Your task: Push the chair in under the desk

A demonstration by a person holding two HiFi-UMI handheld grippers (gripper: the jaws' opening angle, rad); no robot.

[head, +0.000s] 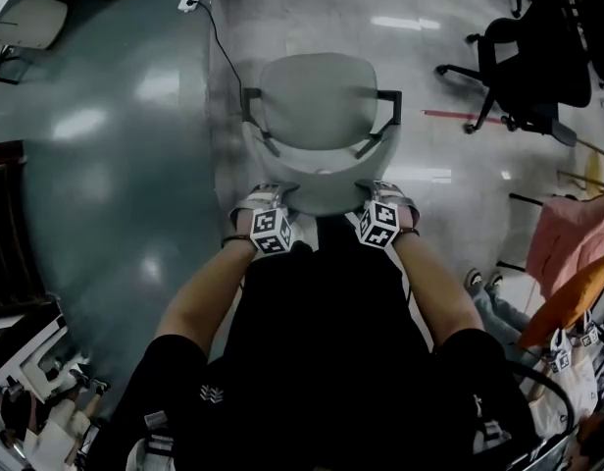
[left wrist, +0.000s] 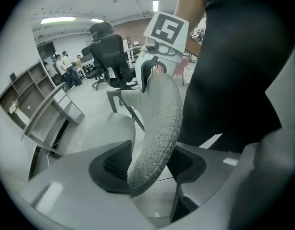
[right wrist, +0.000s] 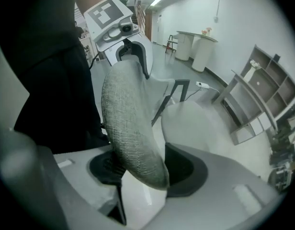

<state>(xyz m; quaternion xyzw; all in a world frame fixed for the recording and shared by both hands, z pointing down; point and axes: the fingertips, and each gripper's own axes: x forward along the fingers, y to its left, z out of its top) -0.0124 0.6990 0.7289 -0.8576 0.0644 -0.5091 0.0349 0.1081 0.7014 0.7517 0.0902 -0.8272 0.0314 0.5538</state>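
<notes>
Two tools sat at the chair's back in the head view, my left gripper (head: 267, 193) and right gripper (head: 385, 190). The chair (head: 320, 135) stood on glossy floor (head: 116, 165), its smooth moulded seat (head: 317, 96) bare. I saw no desk, so I judged the push undone. In the left gripper view, jaws were spread and the curved, knit-textured backrest (left wrist: 159, 128) lay loosely between them. The right gripper view showed the same, jaws wide around that rim (right wrist: 130, 128).

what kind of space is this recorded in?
Most likely an open office or lab workspace. There are black swivel office chairs off to one side, an open shelving unit against the wall, and a grey chair with armrests directly in front of the person.
</notes>
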